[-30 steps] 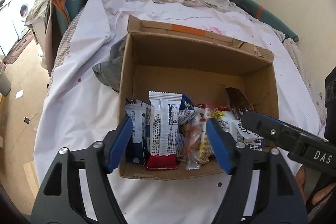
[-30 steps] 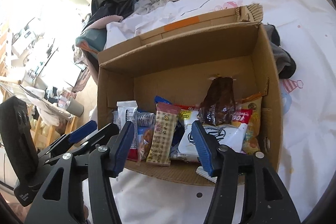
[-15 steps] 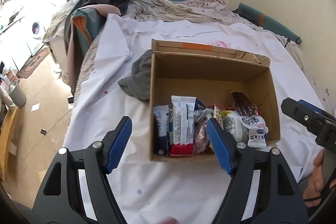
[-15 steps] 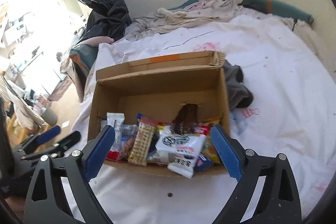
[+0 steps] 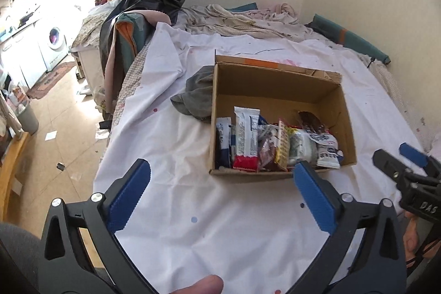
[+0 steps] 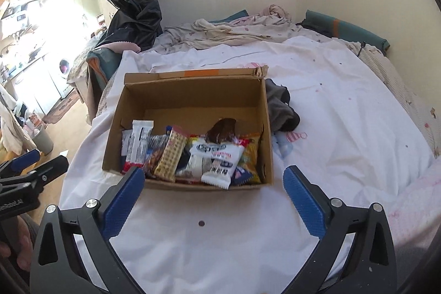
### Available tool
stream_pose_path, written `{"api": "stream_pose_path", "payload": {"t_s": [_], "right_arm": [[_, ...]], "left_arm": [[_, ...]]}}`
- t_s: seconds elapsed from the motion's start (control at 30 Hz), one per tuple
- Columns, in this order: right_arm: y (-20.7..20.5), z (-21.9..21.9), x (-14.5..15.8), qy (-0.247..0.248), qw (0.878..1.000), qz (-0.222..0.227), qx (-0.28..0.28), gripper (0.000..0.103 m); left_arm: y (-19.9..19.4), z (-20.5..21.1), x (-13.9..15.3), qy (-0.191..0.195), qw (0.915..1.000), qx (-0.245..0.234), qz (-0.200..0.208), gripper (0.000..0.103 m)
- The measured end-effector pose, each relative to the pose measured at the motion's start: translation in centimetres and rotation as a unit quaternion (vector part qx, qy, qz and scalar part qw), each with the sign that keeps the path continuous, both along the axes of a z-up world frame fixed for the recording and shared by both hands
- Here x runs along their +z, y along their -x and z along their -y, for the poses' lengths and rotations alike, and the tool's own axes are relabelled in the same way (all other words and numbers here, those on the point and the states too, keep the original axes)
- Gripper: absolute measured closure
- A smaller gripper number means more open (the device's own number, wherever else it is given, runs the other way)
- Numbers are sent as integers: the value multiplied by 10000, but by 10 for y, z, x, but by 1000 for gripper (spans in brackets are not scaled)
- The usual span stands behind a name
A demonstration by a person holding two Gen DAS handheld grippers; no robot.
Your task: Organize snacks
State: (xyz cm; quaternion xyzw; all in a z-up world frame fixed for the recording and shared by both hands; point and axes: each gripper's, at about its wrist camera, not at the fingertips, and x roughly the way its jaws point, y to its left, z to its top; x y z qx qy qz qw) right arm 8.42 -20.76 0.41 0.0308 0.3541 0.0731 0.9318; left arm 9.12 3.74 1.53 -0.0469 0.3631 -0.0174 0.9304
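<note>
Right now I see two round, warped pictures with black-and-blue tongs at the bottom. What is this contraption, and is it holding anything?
There is no robot here: a person holds a hand-operated gripper in each hand, and a wide-angle camera on each one looks forward along its two fingers. One picture is from the left gripper, the other from the right gripper; each also catches the other at its edge. Both have just been opening, their jaws stand wide apart, and nothing is between them, so nothing is held. Ahead, on a white bedsheet, sits an open cardboard box. Packaged snacks stand packed along its near side, among them a white and red bar wrapper and a dark brown packet. A grey cloth lies bunched against the outside of the box.
</note>
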Motion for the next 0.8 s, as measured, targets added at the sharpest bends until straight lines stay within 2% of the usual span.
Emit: {"api": "stream_pose_path", "payload": {"t_s": [0.33,0.8], "right_arm": [[13,-7,-7,45,9999,6,-138,0],[11,0,-11,30,9997,-62,-234,0]], "left_arm": [[15,14,-4,-458,9988,-57,132,0],[11,9,-9,-368,9993,28,37,0]]}}
